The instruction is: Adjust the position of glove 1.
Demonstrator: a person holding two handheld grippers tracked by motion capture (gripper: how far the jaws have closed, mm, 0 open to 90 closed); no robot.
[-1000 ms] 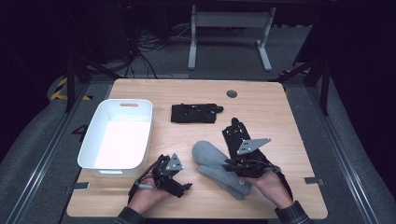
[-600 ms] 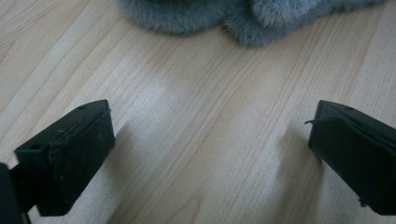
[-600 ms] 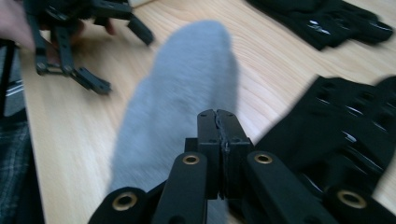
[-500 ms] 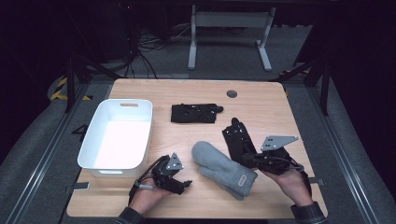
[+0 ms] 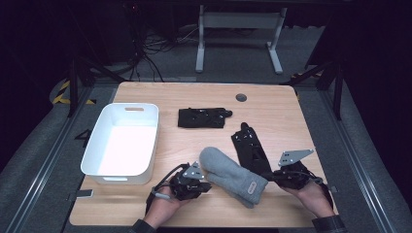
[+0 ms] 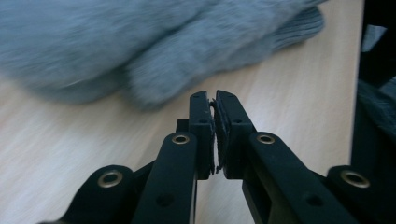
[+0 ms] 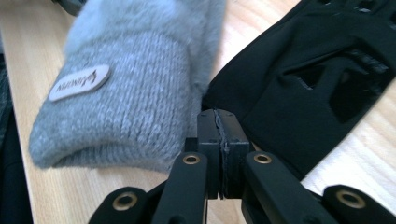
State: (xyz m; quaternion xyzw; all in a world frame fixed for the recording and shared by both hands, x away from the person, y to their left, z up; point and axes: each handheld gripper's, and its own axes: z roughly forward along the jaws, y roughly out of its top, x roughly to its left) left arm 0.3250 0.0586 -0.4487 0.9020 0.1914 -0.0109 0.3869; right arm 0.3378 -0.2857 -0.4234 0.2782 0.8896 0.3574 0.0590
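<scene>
A grey woolly mitten (image 5: pixel 228 172) lies at the table's front centre, its cuff with a pale label (image 7: pixel 79 83) toward the right. A flat black glove (image 5: pixel 250 148) lies beside it, partly under its right edge. My left gripper (image 5: pixel 206 184) rests just left of the mitten. Its jaws have just been closing and now stand shut with nothing between them (image 6: pixel 215 95), while the mitten (image 6: pixel 116 42) is a little ahead. My right gripper (image 5: pixel 272 177) is shut and empty (image 7: pixel 218 113), pointing at the seam between the mitten cuff (image 7: pixel 130 93) and the black glove (image 7: pixel 317 70).
A white plastic tub (image 5: pixel 119 174) stands empty at the left of the table. A second black glove (image 5: pixel 201 118) lies flat at the centre back. A round cable port (image 5: pixel 241 97) sits near the far edge. Bare wood shows at the far right.
My right hand has slid to the right, off the mitten's cuff end. The left gripper has shifted slightly right toward the mitten and its jaws have shut. The mitten has stayed put.
</scene>
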